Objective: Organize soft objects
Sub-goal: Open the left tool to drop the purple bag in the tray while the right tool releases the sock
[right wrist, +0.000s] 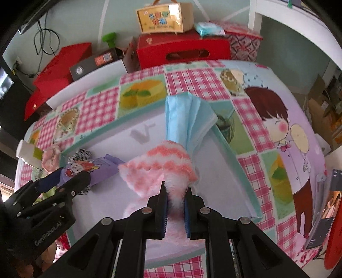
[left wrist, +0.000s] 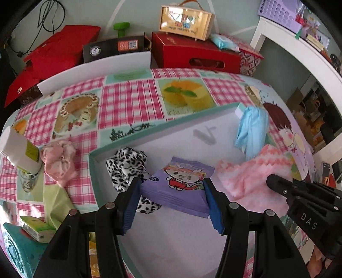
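The tray (left wrist: pixel 171 128) lies under both sets of jaws. The right gripper (right wrist: pixel 175 205) pinches the pink cloth (right wrist: pixel 162 162) narrowly; releasing late could drag it out. The left gripper (left wrist: pixel 172 203) clamps the purple pack (left wrist: pixel 179 184) half-wide, above the tray floor; it may slip.

Pale green wall (left wrist: pixel 136 12), white shelving (left wrist: pixel 288 40) at right, red boxes (left wrist: pixel 192 53) behind a cloth-covered table (left wrist: pixel 128 102).

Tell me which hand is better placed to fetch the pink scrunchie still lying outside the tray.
Left. The pink scrunchie lies on the tablecloth off the tray's left edge, nearest the left gripper, though it first must release the purple packet. The right gripper is clamped on the fluffy pink cloth.
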A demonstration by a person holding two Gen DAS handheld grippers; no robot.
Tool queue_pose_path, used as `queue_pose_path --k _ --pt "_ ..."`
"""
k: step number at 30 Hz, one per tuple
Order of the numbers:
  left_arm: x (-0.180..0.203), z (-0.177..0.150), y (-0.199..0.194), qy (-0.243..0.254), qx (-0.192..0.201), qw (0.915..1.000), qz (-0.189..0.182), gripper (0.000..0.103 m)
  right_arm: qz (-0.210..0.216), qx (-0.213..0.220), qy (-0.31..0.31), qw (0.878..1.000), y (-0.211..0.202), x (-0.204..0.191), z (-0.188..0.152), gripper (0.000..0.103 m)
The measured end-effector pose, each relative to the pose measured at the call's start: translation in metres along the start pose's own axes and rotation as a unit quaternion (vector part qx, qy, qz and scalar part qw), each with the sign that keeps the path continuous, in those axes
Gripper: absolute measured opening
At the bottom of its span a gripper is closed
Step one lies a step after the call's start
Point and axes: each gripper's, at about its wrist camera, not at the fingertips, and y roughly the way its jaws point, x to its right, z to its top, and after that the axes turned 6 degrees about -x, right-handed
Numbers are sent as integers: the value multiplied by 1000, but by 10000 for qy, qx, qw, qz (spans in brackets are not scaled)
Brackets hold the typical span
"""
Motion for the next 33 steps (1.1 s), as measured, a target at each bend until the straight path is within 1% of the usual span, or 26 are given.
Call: queue_pose_path --k 6,11,14,15,16,18,23,26,28,30,33 --pt "6 -3 11 92 -201 9998 8 60 -61 -187 118 9997 13 8 0 16" --pt "11 -5 16 205 -312 9993 81 61 -55 -175 181 9997 13 11 0 16" --pt "12 -6 16 216 -353 9991 81 65 -45 -137 184 9997 9 12 0 17" --pt "12 -6 16 215 -369 9991 74 66 -44 -118 185 9997 7 12 0 19" --pt "12 -5 17 216 -388 9990 71 68 -50 -88 186 9998 5 11 0 23" --pt "12 -6 17 218 -431 9988 56 70 -59 -38 190 9998 2 11 0 27" --pt "10 -7 11 152 -453 9989 -30 70 -80 108 173 9998 -8 9 0 34" --pt "7 -6 2 60 -405 9991 -129 70 -85 206 160 9996 -15 7 0 43" --pt "4 -5 -5 -6 -335 9993 -148 70 -100 277 168 9994 -20 7 0 51" --pt "1 -3 -11 -74 -269 9994 -207 70 -113 340 173 9992 -24 6 1 54" --pt "-5 0 -19 -180 -181 9994 -253 70 -102 414 170 9989 -30 5 1 60"
